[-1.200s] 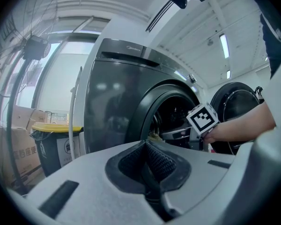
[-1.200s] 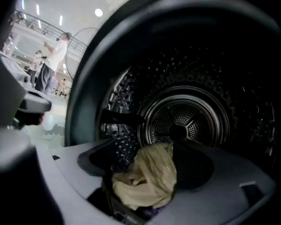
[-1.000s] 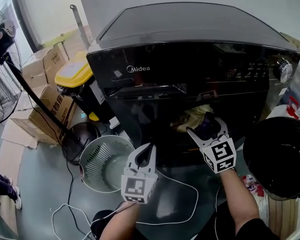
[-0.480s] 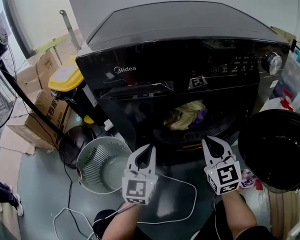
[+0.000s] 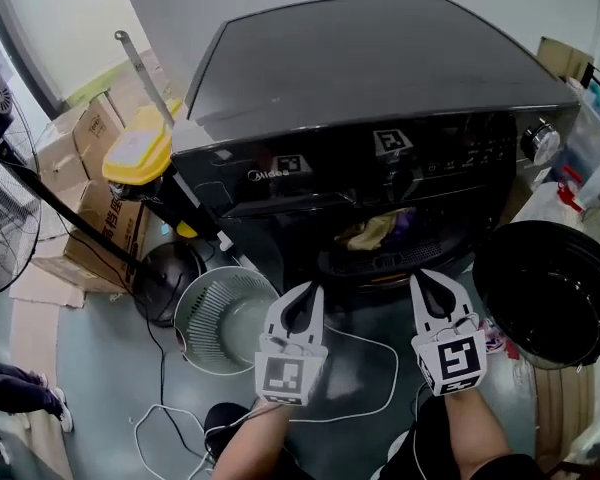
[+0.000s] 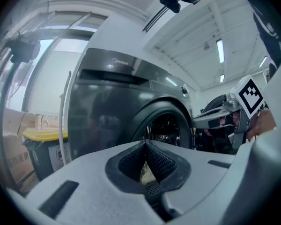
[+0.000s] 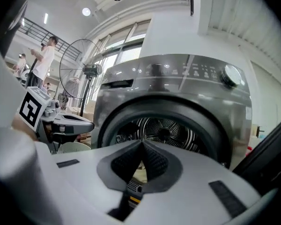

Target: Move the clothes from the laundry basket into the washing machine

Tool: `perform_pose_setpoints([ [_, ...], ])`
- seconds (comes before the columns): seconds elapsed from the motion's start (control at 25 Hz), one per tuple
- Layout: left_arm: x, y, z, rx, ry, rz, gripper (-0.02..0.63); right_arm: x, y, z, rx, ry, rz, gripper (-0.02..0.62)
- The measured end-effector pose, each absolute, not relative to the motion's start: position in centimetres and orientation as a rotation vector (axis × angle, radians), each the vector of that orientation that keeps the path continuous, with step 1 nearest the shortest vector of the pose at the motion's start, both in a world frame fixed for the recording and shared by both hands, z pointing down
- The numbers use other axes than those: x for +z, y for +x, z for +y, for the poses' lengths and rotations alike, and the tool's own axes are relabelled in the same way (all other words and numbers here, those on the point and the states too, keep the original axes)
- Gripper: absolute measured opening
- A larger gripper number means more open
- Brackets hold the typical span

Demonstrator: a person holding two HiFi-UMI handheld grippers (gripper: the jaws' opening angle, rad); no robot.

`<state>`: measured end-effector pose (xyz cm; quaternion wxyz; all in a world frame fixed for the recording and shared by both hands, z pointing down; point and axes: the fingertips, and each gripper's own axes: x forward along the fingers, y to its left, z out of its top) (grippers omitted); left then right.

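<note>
The dark grey front-loading washing machine (image 5: 380,88) stands with its round door (image 5: 550,288) swung open to the right. Yellowish and purple clothes (image 5: 380,230) lie inside the drum (image 7: 164,130). The white laundry basket (image 5: 225,318) sits on the floor at lower left, with no clothes showing in it. My left gripper (image 5: 310,291) is shut and empty, between the basket and the drum mouth. My right gripper (image 5: 425,280) is also shut and empty, just in front of the drum mouth. In each gripper view the pads (image 6: 145,144) meet with nothing between them.
A yellow-lidded bin (image 5: 140,148) and cardboard boxes (image 5: 80,138) stand left of the machine. A fan on a stand (image 5: 0,98) is at far left. White cables (image 5: 360,388) lie on the floor by my grippers. People (image 7: 44,55) stand far off.
The right gripper was open at the drum mouth beside the clothes; it has pulled back and shut empty. The clothes stay in the drum. Both grippers sit higher against the machine.
</note>
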<state>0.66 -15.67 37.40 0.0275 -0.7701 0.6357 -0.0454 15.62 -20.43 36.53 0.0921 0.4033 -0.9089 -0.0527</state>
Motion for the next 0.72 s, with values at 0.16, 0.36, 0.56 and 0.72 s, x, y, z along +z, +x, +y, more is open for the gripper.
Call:
perform_pose_setpoints([
  [0.16,29.8,1.4,-14.7,-0.124,-2.418,1.975,0.006,29.4,15.9,-18.8,-0.086,1.237,-2.679,0.011],
  [0.36,19.3,3.5,-12.7,-0.109,-2.444,2.027,0.006,18.5,18.0,-17.4,0.015,1.259,-2.686,0.011],
  [0.56,8.5,5.6,-10.8,-0.111,-2.464,2.057,0.006,6.8,19.8,-15.5,0.011,1.236,-2.7,0.011],
  [0.72,1.2,7.8,-9.5,-0.111,-2.493,2.044,0.006,-0.8,20.5,-13.5,-0.075,1.158,-2.692,0.011],
])
